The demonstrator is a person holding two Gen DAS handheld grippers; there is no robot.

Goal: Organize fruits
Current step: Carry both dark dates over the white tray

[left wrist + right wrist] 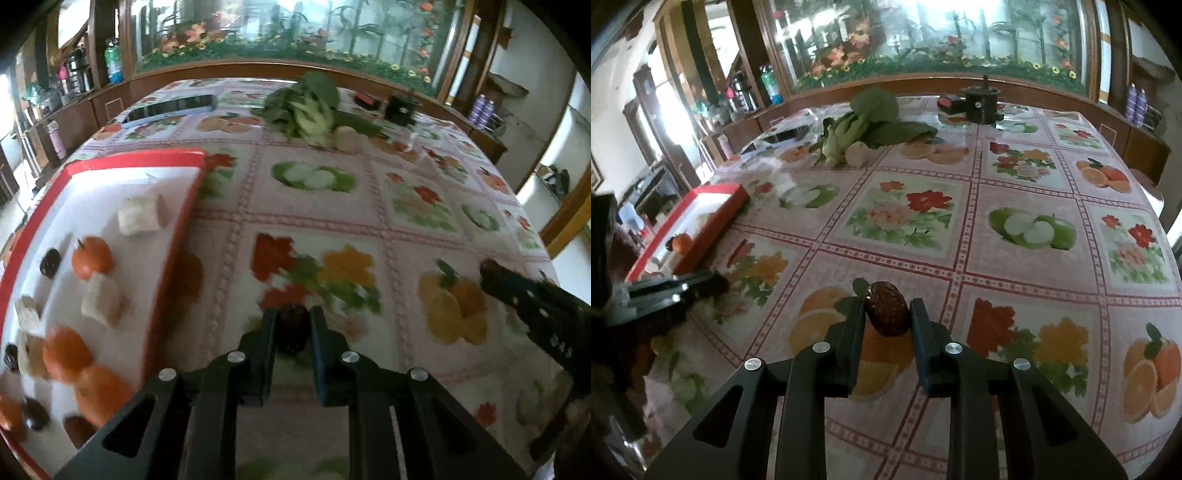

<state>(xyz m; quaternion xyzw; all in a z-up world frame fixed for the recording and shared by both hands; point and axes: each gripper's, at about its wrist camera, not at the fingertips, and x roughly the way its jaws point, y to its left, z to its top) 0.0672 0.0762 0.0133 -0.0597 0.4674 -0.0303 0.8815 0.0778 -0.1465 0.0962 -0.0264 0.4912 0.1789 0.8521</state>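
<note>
My left gripper [293,314] is shut on a dark red date [292,330], above the patterned tablecloth just right of the red-rimmed white tray [173,158]. The tray holds several orange tomatoes [91,257], dark dates [50,262] and pale cut pieces [142,215]. My right gripper [887,306] is shut on another dark brown date [888,309] over the cloth. The right gripper also shows at the right edge of the left wrist view [491,271]. The tray shows at the left of the right wrist view [738,201].
Leafy greens [306,107] lie at the far middle of the table, with a dark tray [173,105] to their left and a black pot [400,107] to their right. A wooden cabinet with a floral panel stands behind the table.
</note>
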